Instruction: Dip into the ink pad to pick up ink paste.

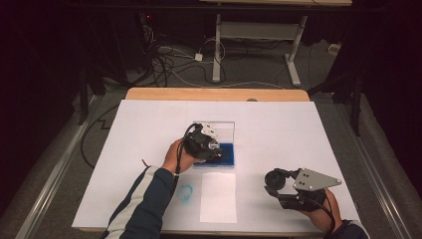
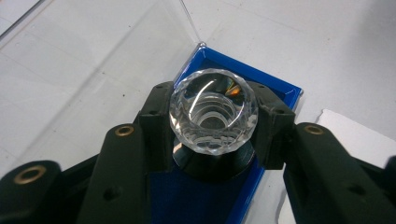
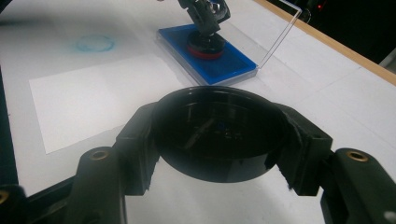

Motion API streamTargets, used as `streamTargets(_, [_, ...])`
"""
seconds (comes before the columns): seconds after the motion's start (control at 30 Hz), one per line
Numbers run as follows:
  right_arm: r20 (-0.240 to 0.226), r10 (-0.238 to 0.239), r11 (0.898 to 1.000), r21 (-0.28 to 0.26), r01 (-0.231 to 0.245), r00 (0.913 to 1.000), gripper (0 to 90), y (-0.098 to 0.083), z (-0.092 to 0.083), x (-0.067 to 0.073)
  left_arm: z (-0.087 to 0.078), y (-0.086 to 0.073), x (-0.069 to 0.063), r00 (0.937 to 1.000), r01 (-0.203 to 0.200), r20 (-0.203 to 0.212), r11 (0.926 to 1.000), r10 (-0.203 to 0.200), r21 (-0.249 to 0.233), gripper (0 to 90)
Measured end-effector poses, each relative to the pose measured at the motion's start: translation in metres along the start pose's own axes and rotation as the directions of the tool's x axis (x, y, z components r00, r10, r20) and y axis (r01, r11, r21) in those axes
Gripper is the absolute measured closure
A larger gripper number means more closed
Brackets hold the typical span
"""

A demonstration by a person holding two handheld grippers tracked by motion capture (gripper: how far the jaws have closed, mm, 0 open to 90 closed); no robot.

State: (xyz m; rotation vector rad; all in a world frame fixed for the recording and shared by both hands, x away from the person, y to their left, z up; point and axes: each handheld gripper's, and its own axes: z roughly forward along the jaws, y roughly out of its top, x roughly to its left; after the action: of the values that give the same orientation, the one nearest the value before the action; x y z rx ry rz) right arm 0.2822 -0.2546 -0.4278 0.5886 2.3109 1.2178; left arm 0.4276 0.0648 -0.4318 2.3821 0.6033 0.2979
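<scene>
A stamp with a faceted clear knob [image 2: 213, 112] and a black base [image 2: 215, 164] stands upright on the blue ink pad [image 2: 196, 198]. My left gripper [image 2: 213, 122] is shut on the knob, one jaw on each side. From above, the left gripper [image 1: 208, 147] hangs over the ink pad [image 1: 228, 155] at the table's middle. My right gripper [image 3: 215, 154] is shut on a round black cap [image 3: 217, 126], held above the table at the front right [image 1: 275, 180]. In the right gripper view the stamp's red-rimmed base [image 3: 205, 49] rests on the pad.
The pad's clear hinged lid [image 1: 222, 129] stands open behind it. A white sheet of paper [image 1: 218, 197] lies in front of the pad, with a blue ring mark [image 1: 185, 192] to its left on the white table cover. The wooden table edge [image 1: 214, 94] runs along the back.
</scene>
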Motion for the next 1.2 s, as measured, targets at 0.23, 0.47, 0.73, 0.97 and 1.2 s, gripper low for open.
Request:
streamTargets(0.23, [-0.003,-0.003,1.0,-0.001,0.003,1.0,38.4,0.0,0.001,0.0,-0.001,0.002,0.0,0.9999,-0.012,-0.002,0.9998,0.012,0.014,54.2])
streamTargets(0.47, [-0.003,-0.003,1.0,0.002,0.003,1.0,38.4,-0.001,0.001,-0.001,0.0,0.002,0.0,0.9999,-0.013,-0.001,0.9998,0.013,0.014,54.2])
streamTargets(0.73, [-0.005,-0.001,1.0,0.003,0.001,1.0,38.4,-0.001,0.001,-0.001,-0.001,0.003,0.001,0.9998,-0.021,0.001,0.9996,0.021,0.019,54.2])
streamTargets(0.97, [-0.004,0.001,1.0,0.003,-0.001,1.0,38.4,-0.001,0.0,-0.001,-0.009,0.004,0.002,0.9994,-0.034,-0.007,0.9994,0.034,0.007,54.3])
streamTargets(1.2, [-0.003,-0.002,1.0,0.006,0.002,1.0,38.4,-0.001,0.001,-0.001,-0.035,0.014,0.006,0.9988,-0.04,-0.032,0.9981,0.039,-0.048,54.2])
